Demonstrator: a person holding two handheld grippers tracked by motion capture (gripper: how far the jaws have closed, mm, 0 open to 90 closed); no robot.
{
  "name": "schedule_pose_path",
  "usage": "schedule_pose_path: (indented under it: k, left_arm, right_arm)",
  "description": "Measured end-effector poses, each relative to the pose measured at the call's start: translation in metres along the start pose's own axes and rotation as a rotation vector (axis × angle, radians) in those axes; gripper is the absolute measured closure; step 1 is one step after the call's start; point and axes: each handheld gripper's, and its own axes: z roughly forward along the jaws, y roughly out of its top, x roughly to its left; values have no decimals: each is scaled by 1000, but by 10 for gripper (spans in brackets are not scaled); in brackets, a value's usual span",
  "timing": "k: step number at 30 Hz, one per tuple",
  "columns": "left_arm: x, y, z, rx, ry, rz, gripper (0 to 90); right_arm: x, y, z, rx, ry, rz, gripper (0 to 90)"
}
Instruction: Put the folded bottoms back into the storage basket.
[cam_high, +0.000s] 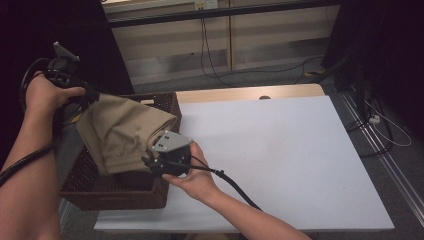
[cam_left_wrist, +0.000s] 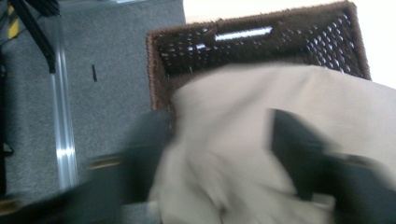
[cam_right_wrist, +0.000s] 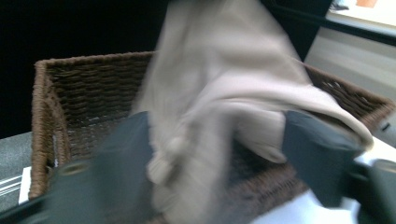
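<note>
Folded beige trousers (cam_high: 122, 131) hang over a brown wicker basket (cam_high: 112, 192), spanning between the left gripper (cam_high: 87, 97) and right gripper (cam_high: 155, 159); both jaws stand apart around the cloth.

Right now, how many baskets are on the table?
1. The brown woven basket stands at the table's left edge, with the folded beige cloth hanging over it. Nothing suggests another, though the cloth hides part.
</note>
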Motion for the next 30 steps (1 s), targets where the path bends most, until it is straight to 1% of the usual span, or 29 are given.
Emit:
schedule_pose_path:
  k: [1, 2, 3, 5, 6, 7, 8, 10, 11, 12, 13, 14, 15, 18, 19, 21, 23, 26, 27, 28, 30]
  left_arm:
    - [0, -2, 1, -12, -6, -3, 299]
    - [0, -2, 1, -12, -6, -3, 285]
    - [-5, -6, 2, -30, -3, 29, 265]
    - [-10, -9, 3, -42, -31, 28, 250]
    - [-10, -9, 3, -42, -31, 28, 236]
    - [-13, -11, 4, -41, -29, 40, 216]
    - [-18, -14, 5, -51, -33, 59, 209]
    - [-21, -17, 7, -54, -52, 57, 203]
    - [-23, -18, 9, -64, -52, 59, 196]
    - [-25, -20, 10, -55, -52, 70, 188]
    - [-25, -20, 10, -55, -52, 70, 185]
    - [-29, -22, 13, -70, -55, 76, 184]
    - [-31, -24, 14, -72, -65, 79, 183]
    - [-34, -27, 16, -83, -79, 83, 180]
    - [-35, -28, 19, -96, -78, 86, 180]
    - [-37, -31, 21, -89, -84, 94, 173]
    - [-39, -34, 25, -100, -92, 102, 173]
    - [-41, -39, 33, -98, -105, 106, 169]
    - [-41, -42, 36, -90, -107, 118, 169]
    - [-42, -43, 38, -87, -104, 117, 169]
    - [-42, -47, 44, -99, -115, 123, 169]
  right_arm:
    - [-2, 0, -2, 4, -5, 6, 216]
    - [-2, 0, -2, 4, -5, 6, 216]
    - [-9, 1, -11, 3, -19, -2, 182]
    - [-14, 1, -18, 3, -18, -8, 176]
    - [-17, 0, -23, 7, -17, -13, 168]
    - [-19, -1, -28, 6, -23, -11, 167]
    - [-22, -2, -32, 5, -23, -10, 166]
    - [-27, -4, -39, 3, -22, -1, 162]
    - [-30, -5, -43, 2, -23, 3, 162]
    - [-32, -7, -46, -1, -24, 8, 160]
    - [-35, -8, -50, -9, -26, 12, 157]
    - [-38, -10, -53, -5, -29, 9, 151]
    - [-40, -11, -56, -6, -34, 13, 151]
    - [-48, -15, -64, -4, -42, 30, 152]
    - [-51, -17, -67, -6, -50, 32, 152]
    - [-57, -20, -72, 3, -62, 35, 151]
    - [-62, -24, -76, 4, -69, 36, 149]
    - [-70, -31, -81, 18, -80, 47, 144]
    - [-71, -32, -83, 20, -85, 49, 144]
    - [-73, -35, -85, 21, -89, 49, 144]
    - [-76, -40, -88, 24, -100, 54, 144]
